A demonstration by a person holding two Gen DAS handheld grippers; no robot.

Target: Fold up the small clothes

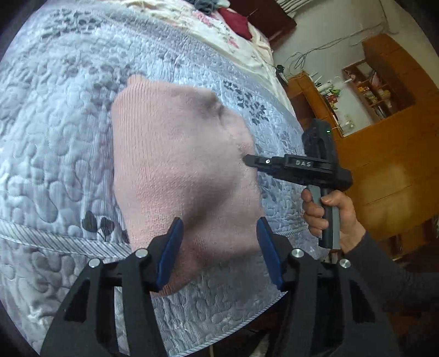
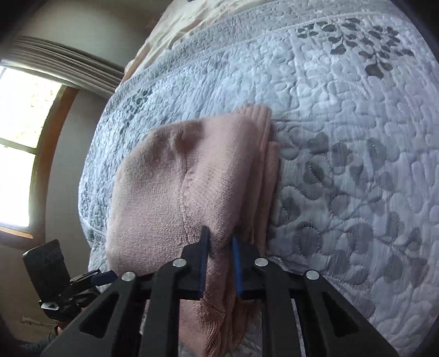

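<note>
Your right gripper pinches a fold of the soft pink knitted garment between its blue pads, at the stacked ribbed edges. Your left gripper hangs spread wide over that garment's near end, gripping nothing. Beneath both, the folded knit lies on a pale blue quilted bedspread stitched with pebble shapes and grey leaves.

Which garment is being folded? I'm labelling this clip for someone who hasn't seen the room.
Start from the bed with the pale blue-grey quilted bedspread. Near its edge lies a folded pink knitted garment, with the right gripper shut on its layered side. It is the only pink knit on the quilt; the dark red cloth sits far off by the floral sheet.
</note>
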